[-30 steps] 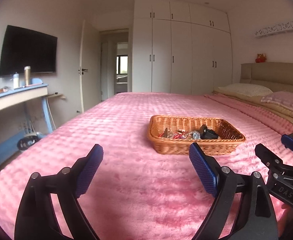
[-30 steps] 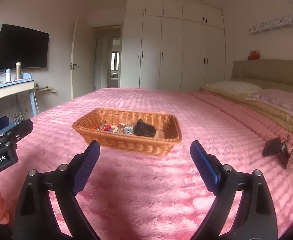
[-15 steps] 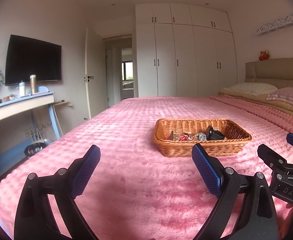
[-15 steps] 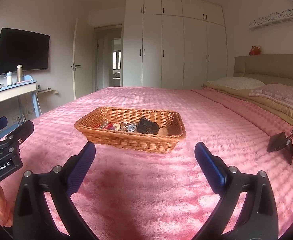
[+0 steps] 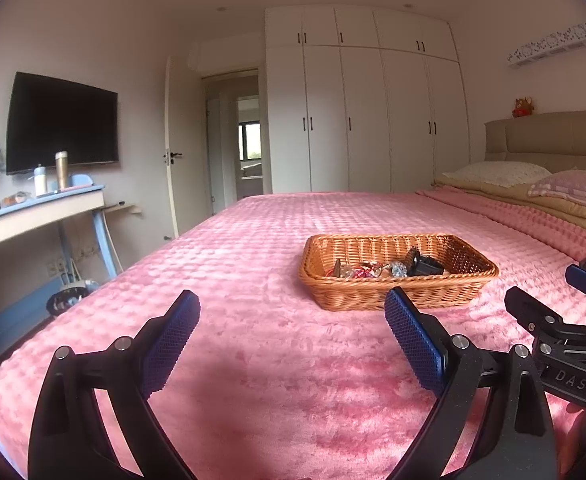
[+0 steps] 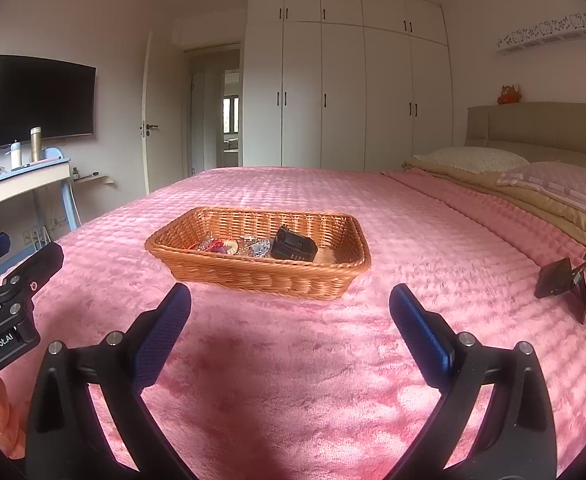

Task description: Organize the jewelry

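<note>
I have the pink bedspread (image 6: 293, 360) under both tools and the wicker basket (image 6: 261, 272) ahead of the fingers, beyond the right gripper (image 6: 289, 320) and ahead and to the right of the left gripper (image 5: 291, 328); both sets of jaws stand spread wide with nothing between them. The jewelry (image 6: 233, 246) lies heaped in the basket's left half, touching a small black box (image 6: 295, 245). Risks, as I judge them: the plush cover gives, so a push on the rim could tip or slide the light basket; the tangled pieces may come up together or snag the weave; the two tools sit close side by side and could knock on entry. A dark stand (image 6: 565, 284) lies well off to the right. Against the frames a second ago, both pairs of fingers stand slightly wider and the left view sits more level.
</note>
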A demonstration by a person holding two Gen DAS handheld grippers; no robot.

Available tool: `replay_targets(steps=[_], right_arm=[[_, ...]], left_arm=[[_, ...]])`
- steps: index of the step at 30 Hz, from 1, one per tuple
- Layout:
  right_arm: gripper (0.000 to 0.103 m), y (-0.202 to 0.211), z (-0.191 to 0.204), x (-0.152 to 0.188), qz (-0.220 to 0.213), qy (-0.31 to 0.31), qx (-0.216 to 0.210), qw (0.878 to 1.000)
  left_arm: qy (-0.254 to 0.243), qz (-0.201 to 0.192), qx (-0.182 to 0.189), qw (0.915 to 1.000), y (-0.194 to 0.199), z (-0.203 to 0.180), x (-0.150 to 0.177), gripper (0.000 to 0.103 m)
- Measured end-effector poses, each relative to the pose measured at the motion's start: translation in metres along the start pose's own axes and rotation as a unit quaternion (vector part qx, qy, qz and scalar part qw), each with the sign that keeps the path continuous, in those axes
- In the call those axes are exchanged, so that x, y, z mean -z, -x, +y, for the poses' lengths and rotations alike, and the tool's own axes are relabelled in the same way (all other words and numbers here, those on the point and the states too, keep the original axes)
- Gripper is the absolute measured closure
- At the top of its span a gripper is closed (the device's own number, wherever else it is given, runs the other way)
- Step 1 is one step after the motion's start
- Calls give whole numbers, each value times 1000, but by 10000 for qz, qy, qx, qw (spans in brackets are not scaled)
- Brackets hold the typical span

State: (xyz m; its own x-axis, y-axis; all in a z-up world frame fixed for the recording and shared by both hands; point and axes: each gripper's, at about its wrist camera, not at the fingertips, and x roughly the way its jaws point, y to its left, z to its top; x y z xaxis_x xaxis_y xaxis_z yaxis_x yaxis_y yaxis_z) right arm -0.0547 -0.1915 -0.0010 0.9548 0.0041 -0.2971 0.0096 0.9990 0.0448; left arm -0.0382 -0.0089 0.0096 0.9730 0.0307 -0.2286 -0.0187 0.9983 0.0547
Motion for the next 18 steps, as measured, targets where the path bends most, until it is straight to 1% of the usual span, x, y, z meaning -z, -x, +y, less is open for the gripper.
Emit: replay_targets(steps=[8,11,18], right_arm=[[8,-1,2,0,28,39,14,10000],[8,-1,2,1,36,40,15,10000],[8,-1,3,1,34,48,21,10000]], left_arm=[[-36,10,22,10000,1,-2,0,12],[-44,18,15,10000,0,-2,1,10],[-28,36,21,10000,0,-3,1,9]])
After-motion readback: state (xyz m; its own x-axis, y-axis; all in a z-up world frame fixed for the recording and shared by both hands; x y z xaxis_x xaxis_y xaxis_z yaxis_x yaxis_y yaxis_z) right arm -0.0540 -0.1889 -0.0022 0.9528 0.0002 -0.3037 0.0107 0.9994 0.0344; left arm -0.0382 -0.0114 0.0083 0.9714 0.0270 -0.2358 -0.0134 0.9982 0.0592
